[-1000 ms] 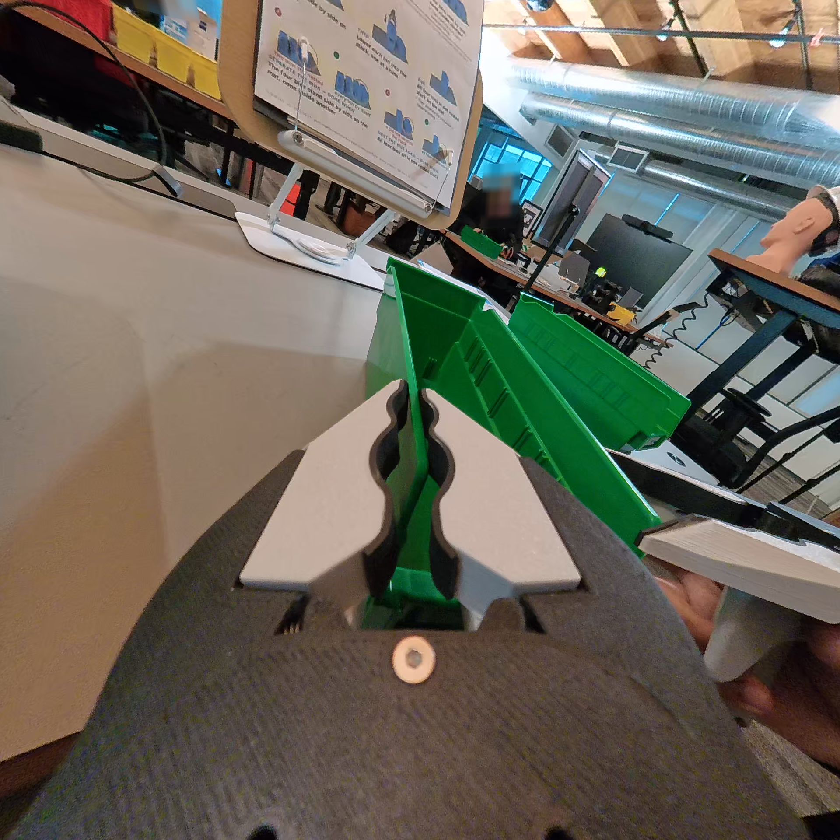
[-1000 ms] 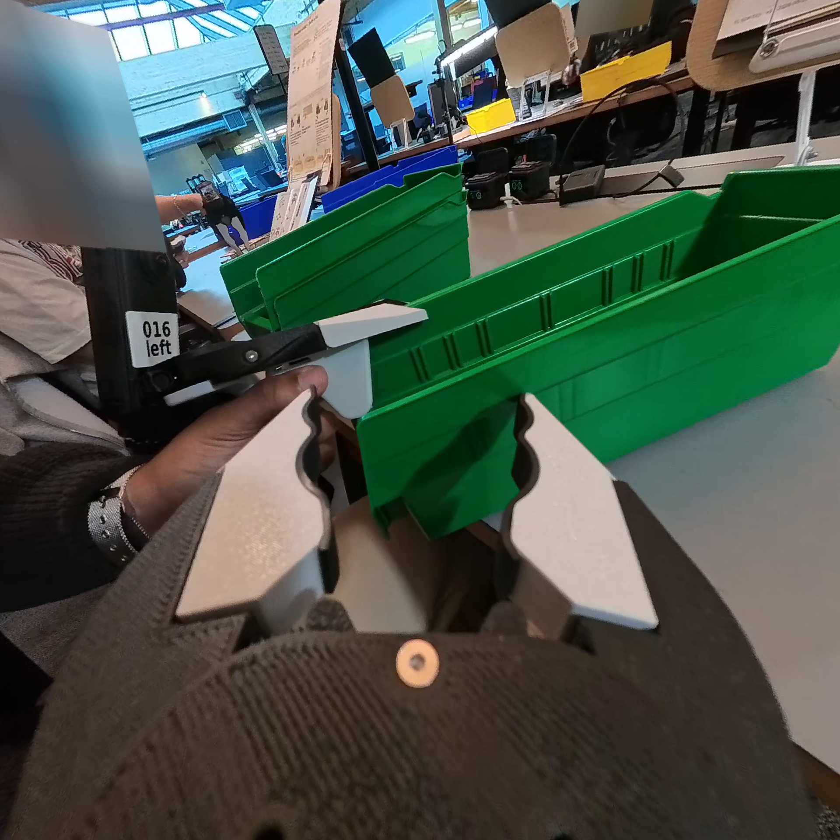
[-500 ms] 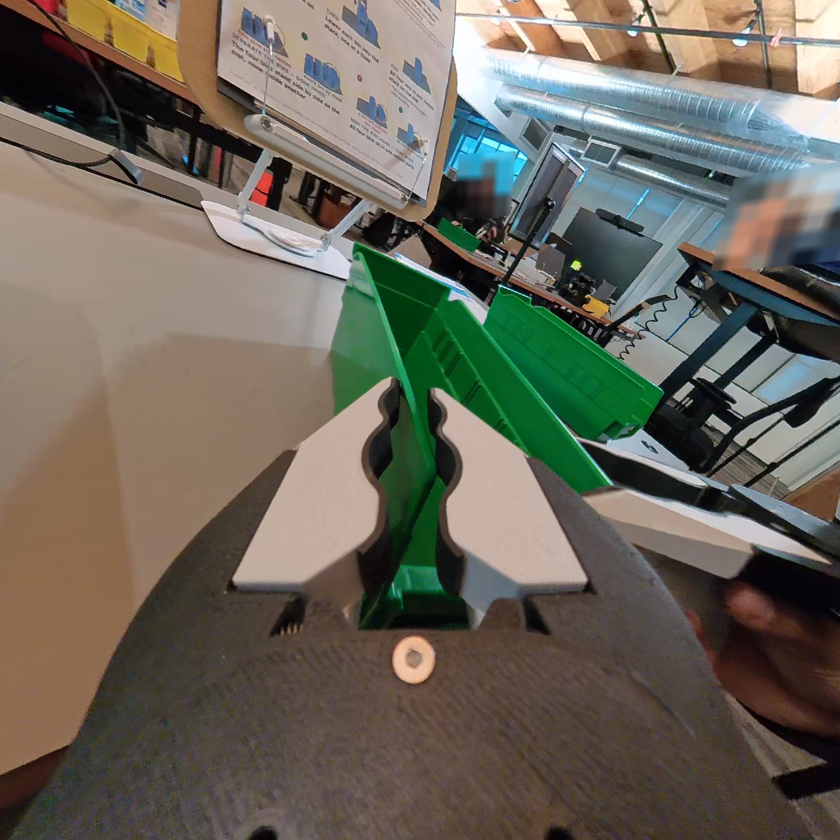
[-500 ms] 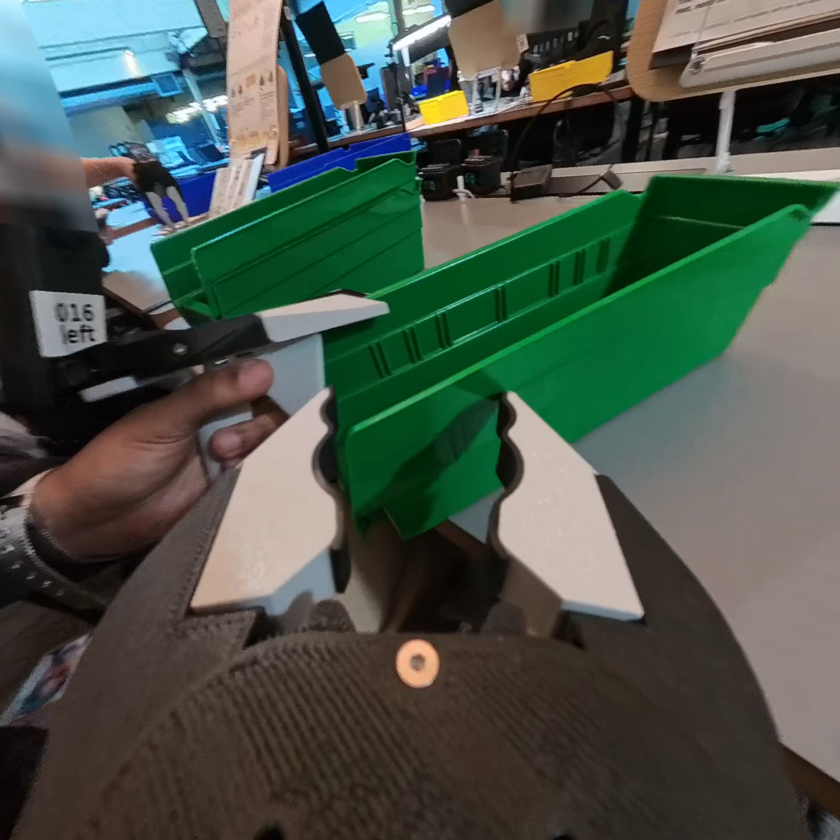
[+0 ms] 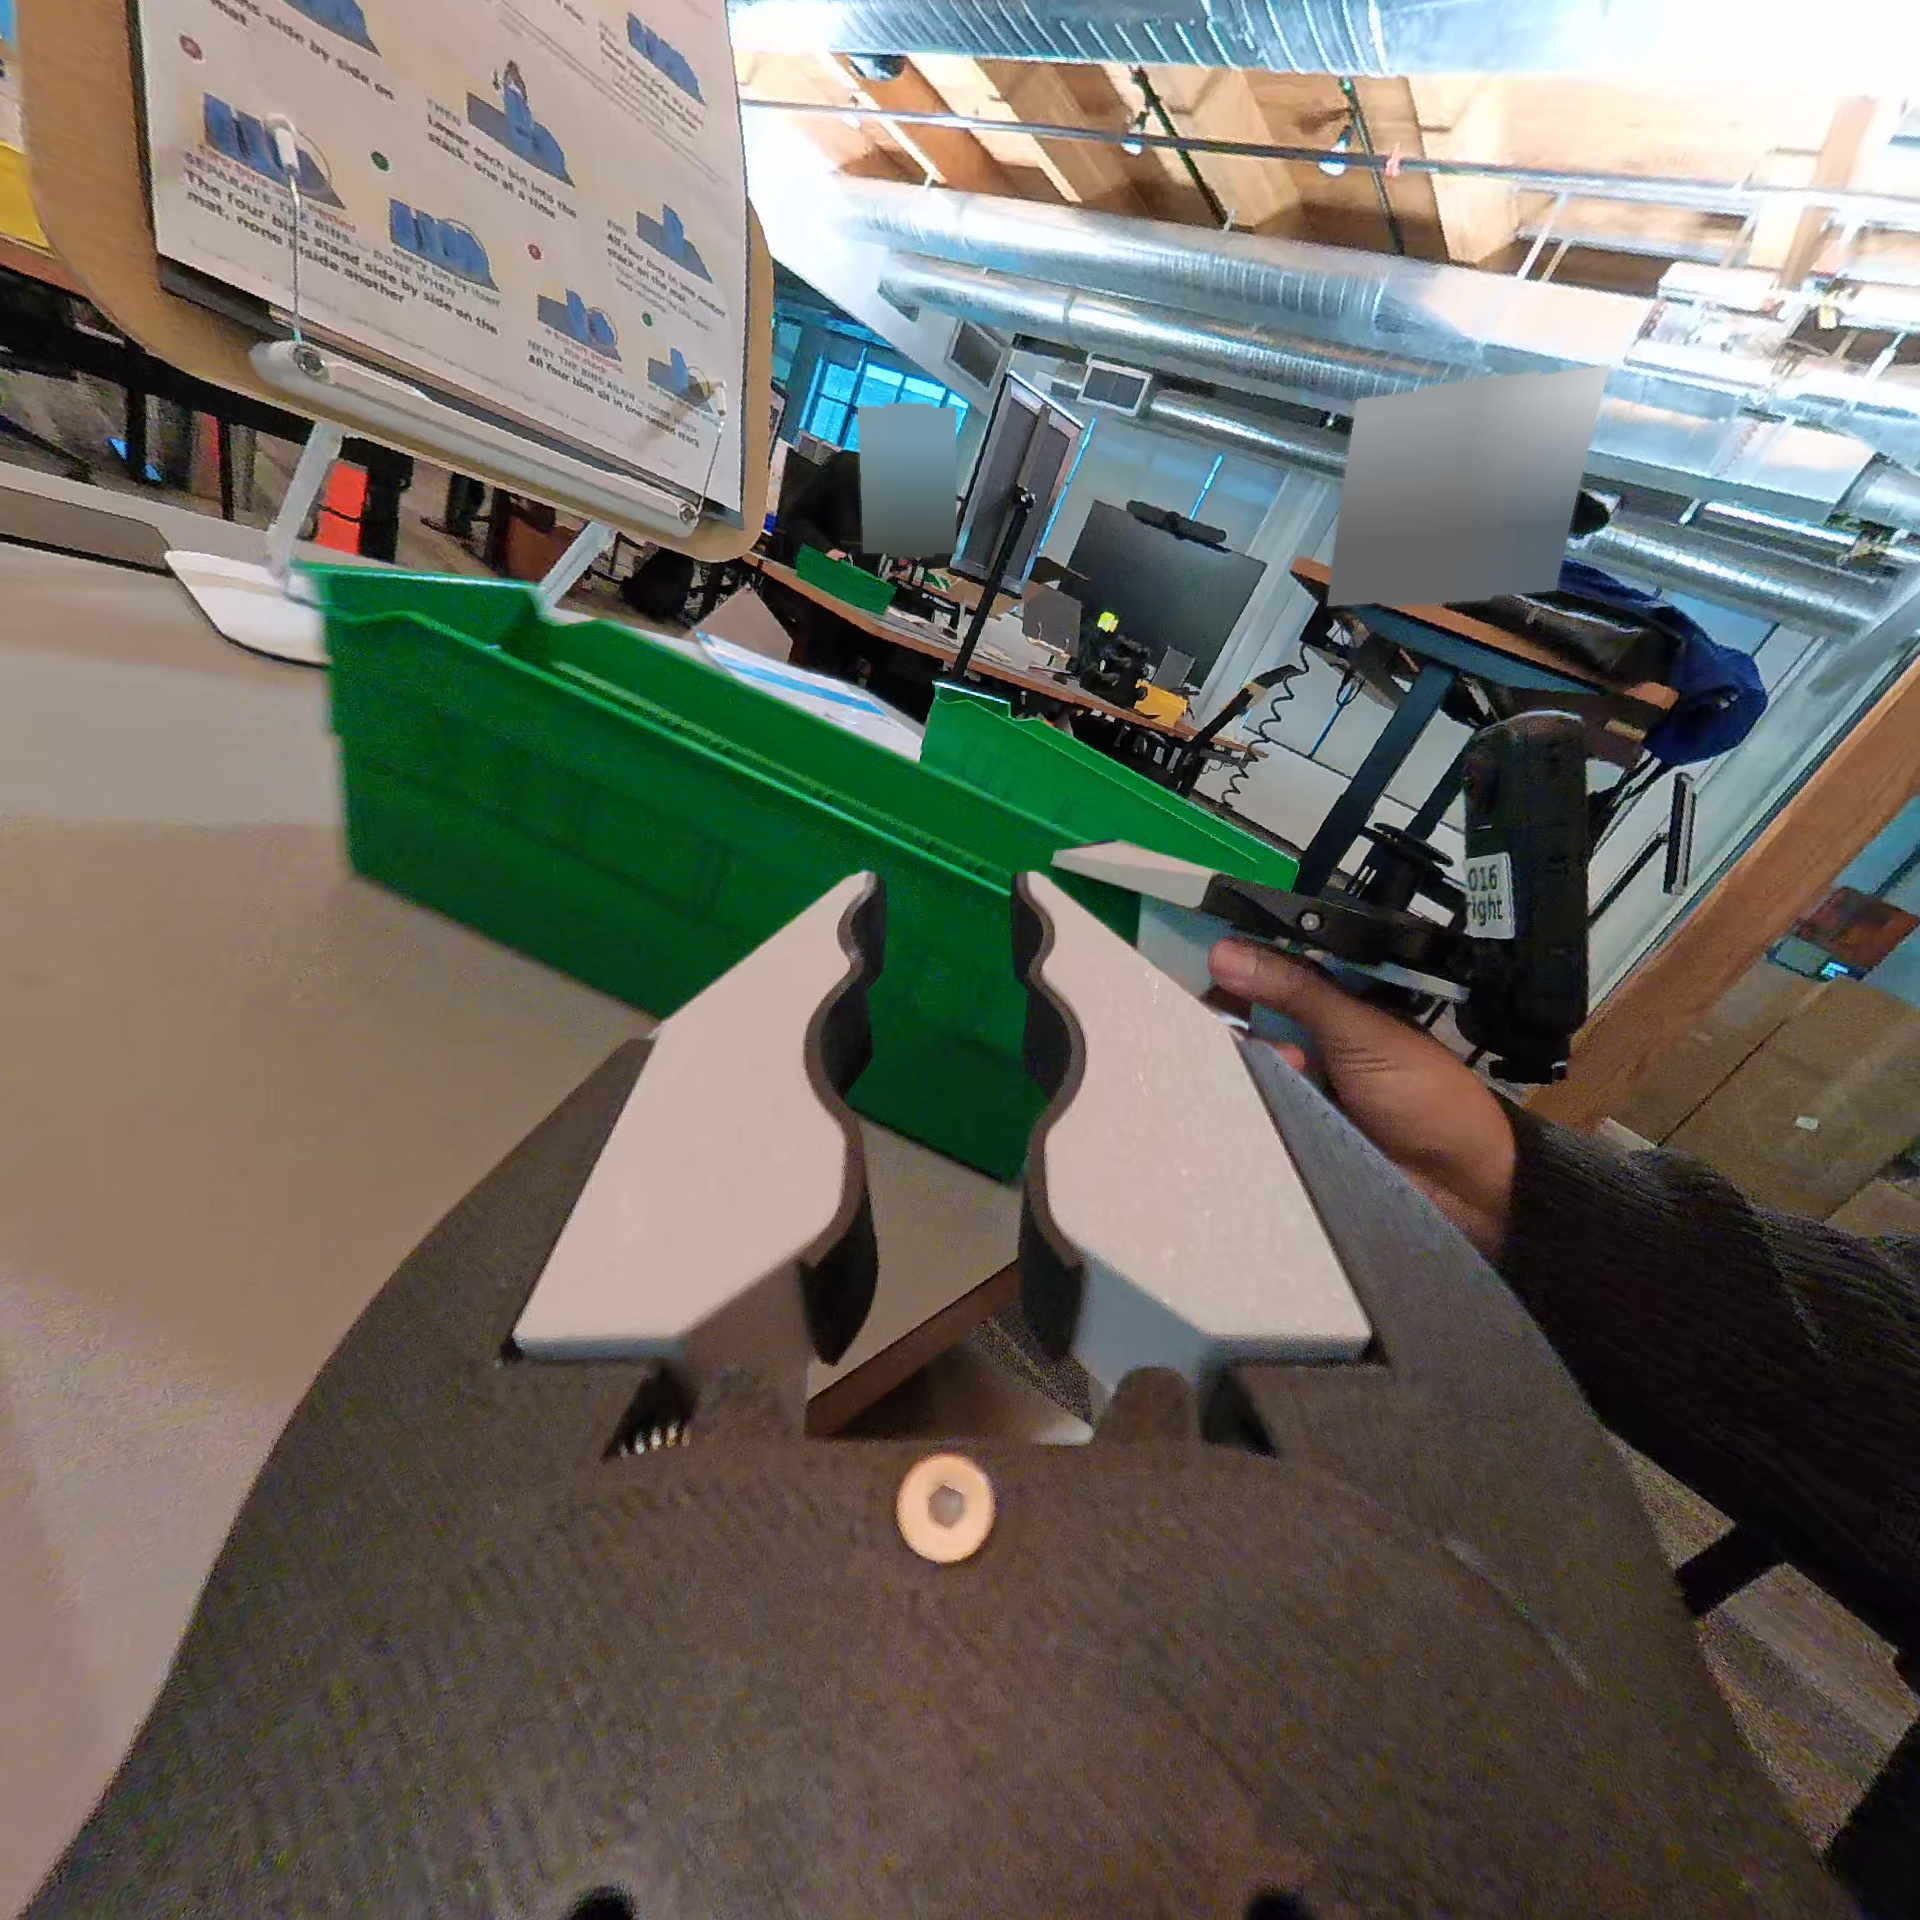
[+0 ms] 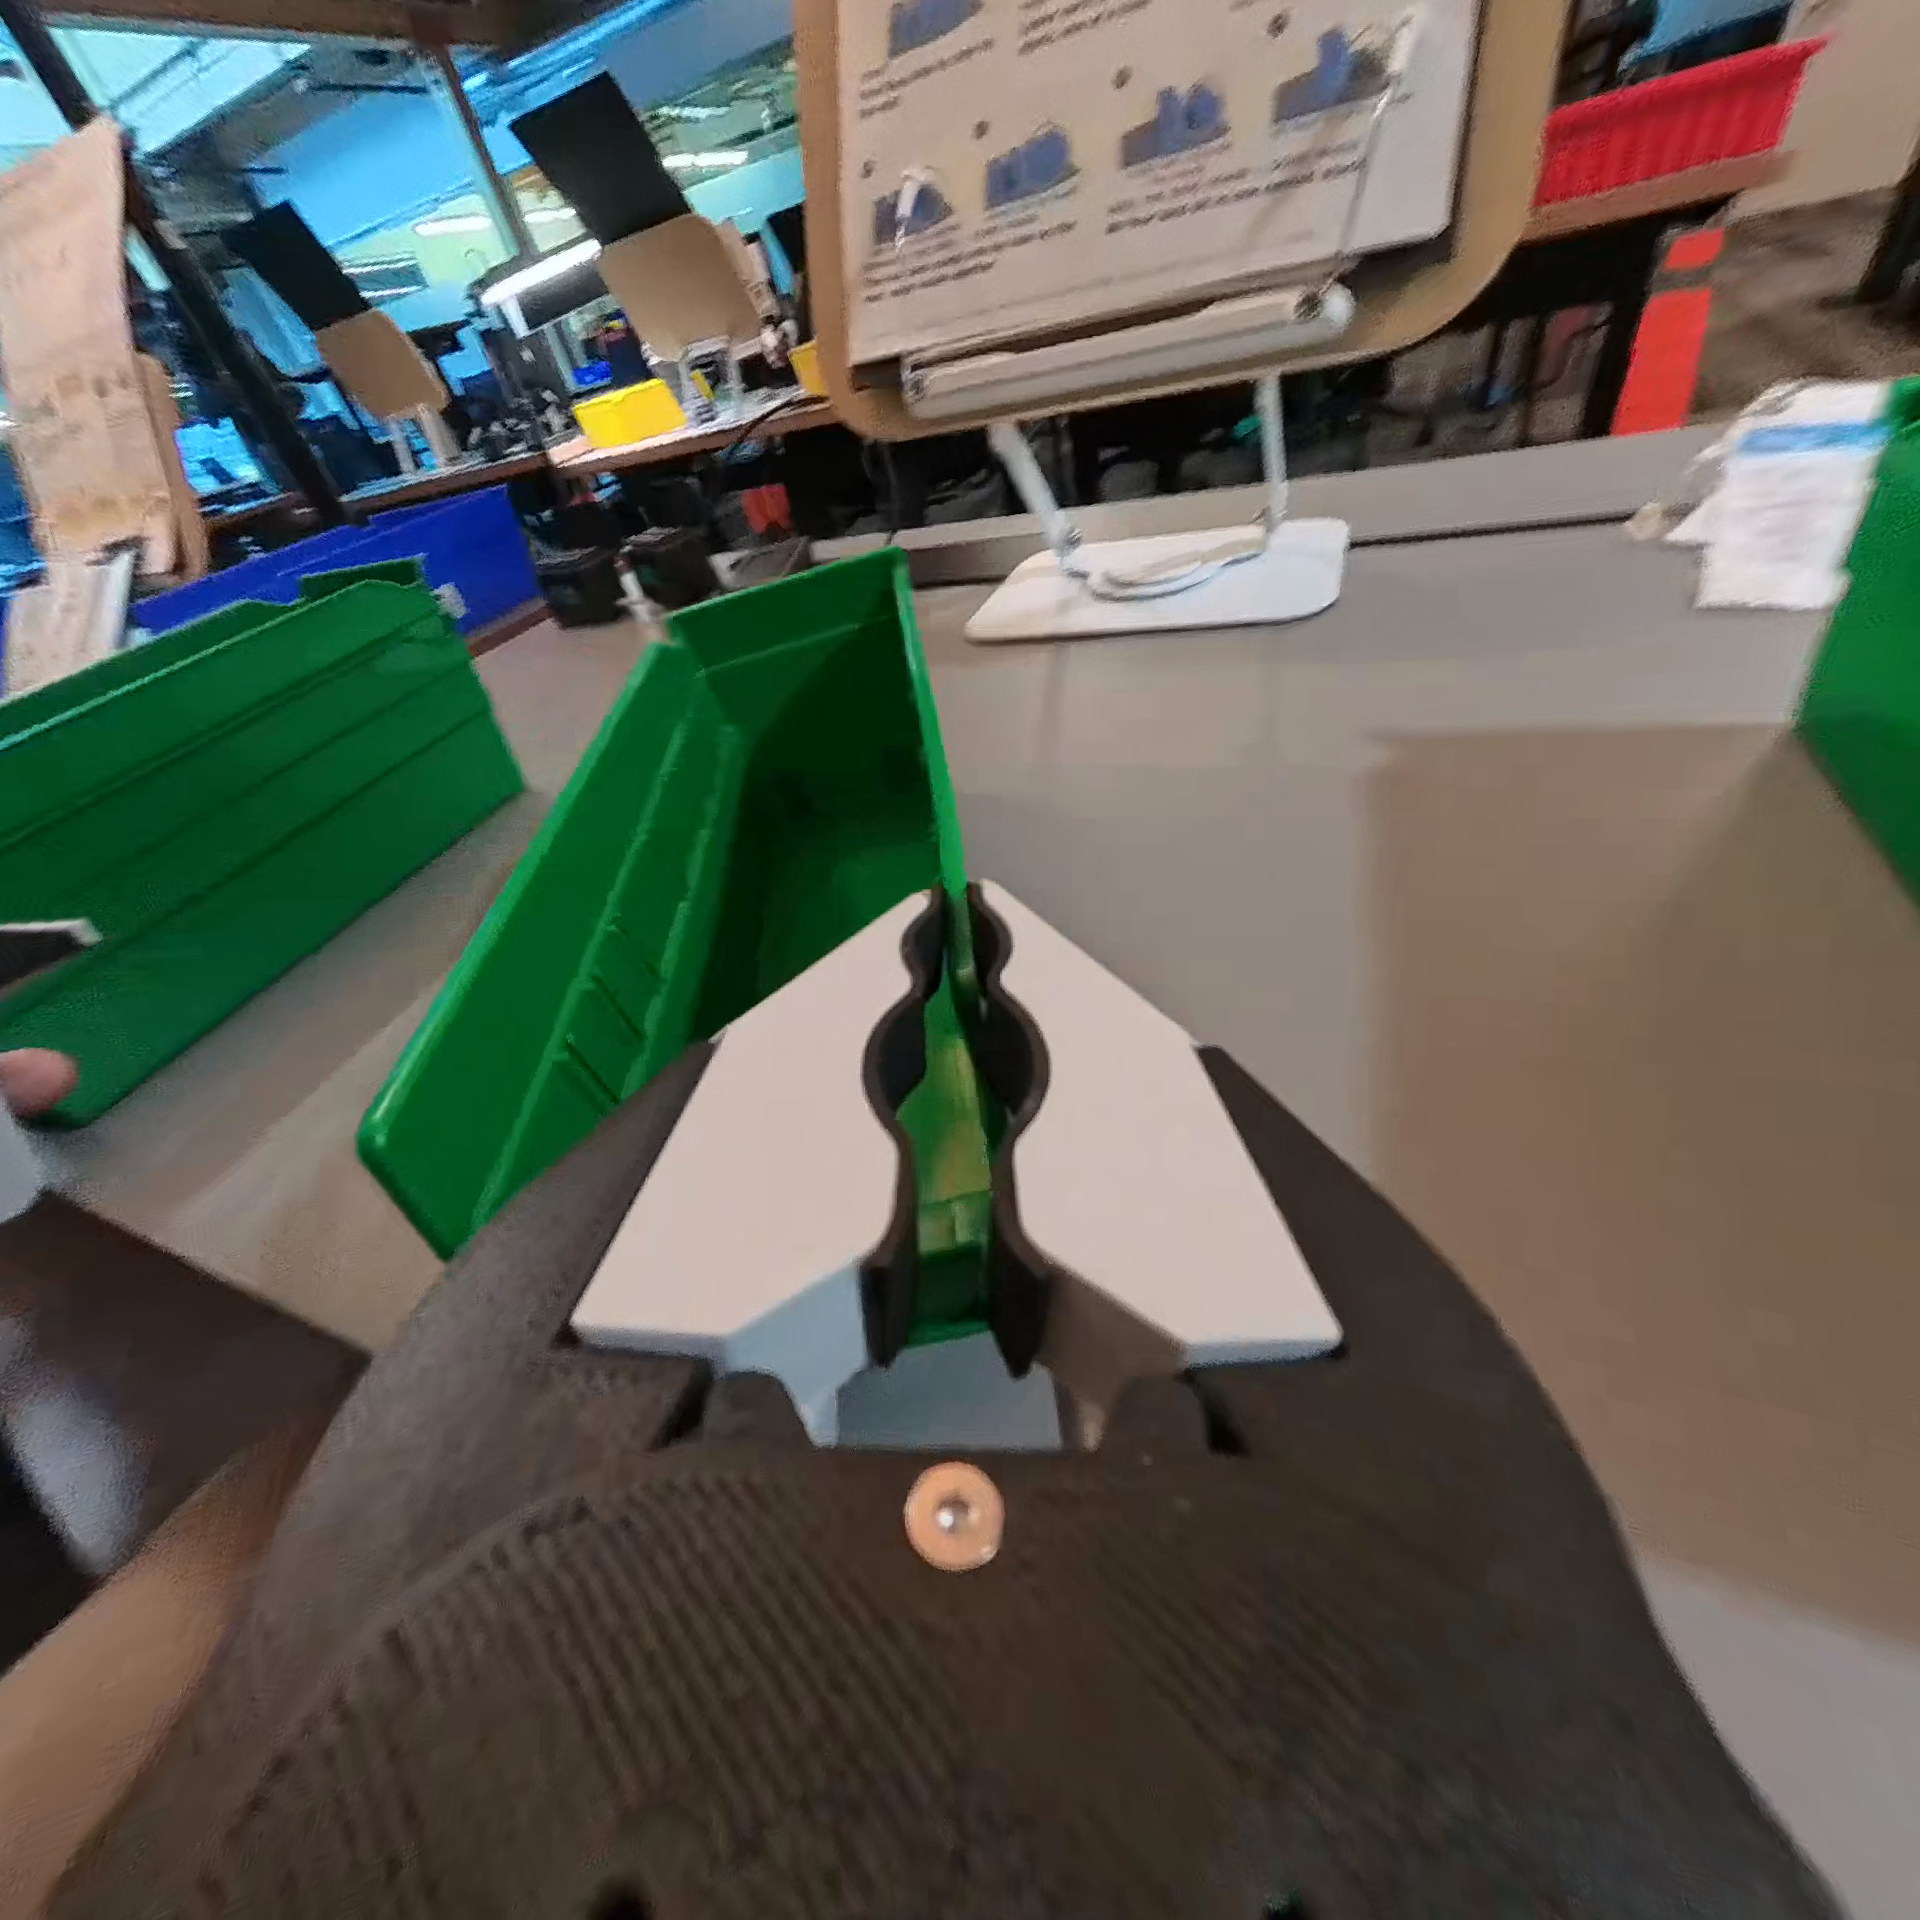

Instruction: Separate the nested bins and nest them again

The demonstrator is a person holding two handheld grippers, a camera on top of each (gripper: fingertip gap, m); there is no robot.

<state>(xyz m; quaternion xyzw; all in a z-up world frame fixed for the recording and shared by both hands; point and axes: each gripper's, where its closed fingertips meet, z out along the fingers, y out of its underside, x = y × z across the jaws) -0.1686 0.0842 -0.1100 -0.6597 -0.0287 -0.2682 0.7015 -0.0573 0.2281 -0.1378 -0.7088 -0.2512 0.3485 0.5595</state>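
Note:
A long green bin (image 6: 665,883) lies on the grey table. My right gripper (image 6: 956,899) is shut on the near end of its right side wall, which runs between the jaws. In the left wrist view the same bin (image 5: 623,800) lies broadside just beyond my left gripper (image 5: 945,883), which is open and empty, with only the bin's near corner showing through the gap. The right gripper's tip (image 5: 1122,868) and a hand (image 5: 1351,1060) sit at that bin's right end. Nested green bins (image 6: 239,769) stand to the left, with the left gripper's tip (image 6: 42,940) beside them.
An instruction board on a white stand (image 6: 1164,582) stands at the back of the table and also shows in the left wrist view (image 5: 447,239). Another green bin (image 6: 1860,727) with papers behind it sits at the far right, also in the left wrist view (image 5: 1049,758). The table's front edge (image 5: 914,1340) lies under the left gripper.
My left gripper has let go of the bin's wall, opened and drawn back. My right gripper, open around the bin's end before, has shut on its side wall.

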